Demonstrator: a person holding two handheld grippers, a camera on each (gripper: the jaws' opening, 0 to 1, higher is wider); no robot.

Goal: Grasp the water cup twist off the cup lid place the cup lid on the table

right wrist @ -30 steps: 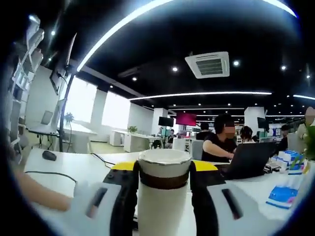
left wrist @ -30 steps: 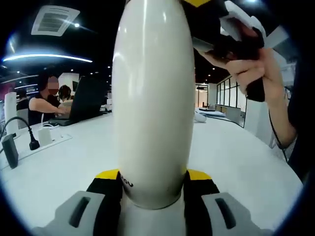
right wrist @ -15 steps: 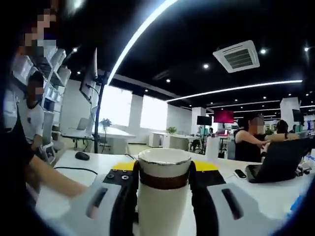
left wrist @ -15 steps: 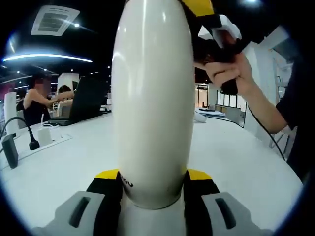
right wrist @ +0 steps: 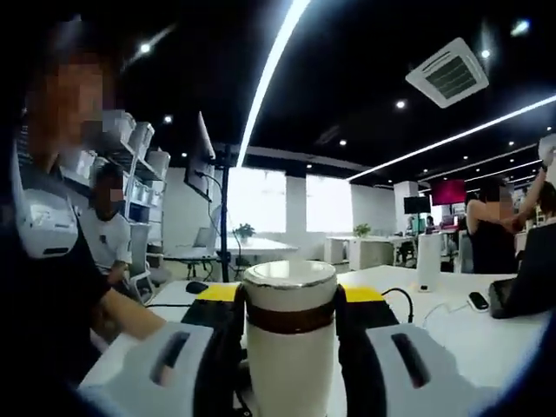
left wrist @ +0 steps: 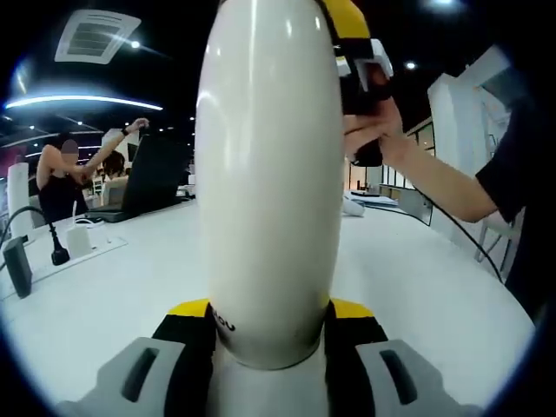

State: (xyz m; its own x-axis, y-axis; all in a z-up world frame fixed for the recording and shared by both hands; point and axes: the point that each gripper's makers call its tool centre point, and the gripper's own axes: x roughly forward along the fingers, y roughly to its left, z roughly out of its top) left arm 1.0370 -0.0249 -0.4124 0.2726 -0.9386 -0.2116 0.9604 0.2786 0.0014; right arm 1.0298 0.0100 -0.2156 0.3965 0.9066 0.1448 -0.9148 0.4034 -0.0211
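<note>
Gripping, left gripper view: the left gripper (left wrist: 268, 334) has its yellow-tipped jaws pinching the lower body of the white water cup (left wrist: 268, 174), one jaw on each side.
Cup pose: it runs up the middle of the view, above the white tabletop (left wrist: 417, 287); I cannot tell what is inside it.
Right of the cup: a hand (left wrist: 369, 135) holds the right gripper (left wrist: 356, 52) at the cup's upper end; whether those jaws are closed cannot be told here.
Left of the cup: a black laptop (left wrist: 152, 178) and a black cable (left wrist: 35, 228) lie on the tabletop, well apart from it.
Right gripper view: the right gripper (right wrist: 289, 313) has its jaws pinching the cup lid (right wrist: 289, 300), white with a brown band, just below its rim.
Lid pose: upright between the jaws, above the tabletop (right wrist: 443, 317).
Left of the lid: a forearm (right wrist: 130, 317) reaches in.
Right of the lid: a dark phone (right wrist: 477, 301) lies on the tabletop.
</note>
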